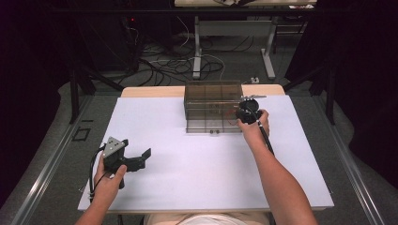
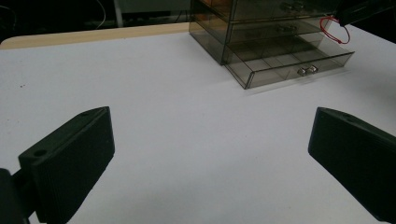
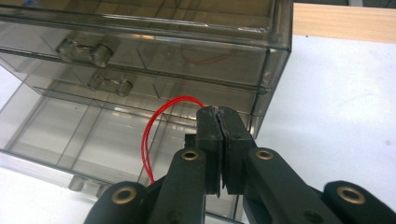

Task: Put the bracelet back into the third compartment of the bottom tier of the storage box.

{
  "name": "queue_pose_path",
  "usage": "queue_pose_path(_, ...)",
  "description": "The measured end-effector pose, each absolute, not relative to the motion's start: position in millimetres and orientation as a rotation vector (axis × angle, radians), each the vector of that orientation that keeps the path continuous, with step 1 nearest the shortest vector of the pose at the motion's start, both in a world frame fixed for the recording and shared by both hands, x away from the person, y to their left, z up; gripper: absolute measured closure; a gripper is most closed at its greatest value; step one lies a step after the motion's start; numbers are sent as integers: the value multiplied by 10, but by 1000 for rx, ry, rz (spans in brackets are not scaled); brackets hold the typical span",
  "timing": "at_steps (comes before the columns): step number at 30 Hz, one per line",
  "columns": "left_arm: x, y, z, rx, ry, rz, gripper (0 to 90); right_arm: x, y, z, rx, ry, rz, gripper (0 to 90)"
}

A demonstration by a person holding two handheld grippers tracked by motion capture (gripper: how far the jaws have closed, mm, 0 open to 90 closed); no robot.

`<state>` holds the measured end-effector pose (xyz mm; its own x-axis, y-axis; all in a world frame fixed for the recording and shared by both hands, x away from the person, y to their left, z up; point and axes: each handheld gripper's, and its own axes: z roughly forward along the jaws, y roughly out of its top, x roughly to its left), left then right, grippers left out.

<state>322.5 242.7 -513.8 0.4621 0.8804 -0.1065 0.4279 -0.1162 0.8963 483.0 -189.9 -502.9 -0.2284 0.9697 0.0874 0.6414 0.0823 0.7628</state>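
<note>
A smoky see-through drawer cabinet [image 1: 213, 101] stands at the back middle of the white table [image 1: 187, 164]. Its bottom drawer [image 1: 211, 125] is pulled out toward me, divided into compartments [image 3: 70, 140]. My right gripper [image 3: 218, 112] is shut on a thin red cord loop [image 3: 161, 121], which curves out from the jaws above the open drawer's right end. The high view shows that gripper [image 1: 245, 112] at the cabinet's right front corner. My left gripper [image 1: 136, 150] rests near the table's front left, open with nothing between its jaws [image 2: 210, 140], pointing toward the cabinet [image 2: 261, 28].
A strip of wooden tabletop [image 1: 155, 91] shows behind the white sheet. Beyond it, cables [image 1: 164, 65] lie on the floor around the legs of another table [image 1: 197, 47]. Metal rails run along both sides.
</note>
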Motion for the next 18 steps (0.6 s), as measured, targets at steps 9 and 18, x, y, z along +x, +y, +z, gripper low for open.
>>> queue_pose_path(9, 3222, 2430, -5137, 1729, 1127, 580, 4, 4855, -1884, -5074, 1606, 1929, 952, 884)
queue_pose_path(18, 3222, 2436, -5135, 1734, 1123, 584, 4, 4874, -1879, -5099, 1604, 1938, 947, 884)
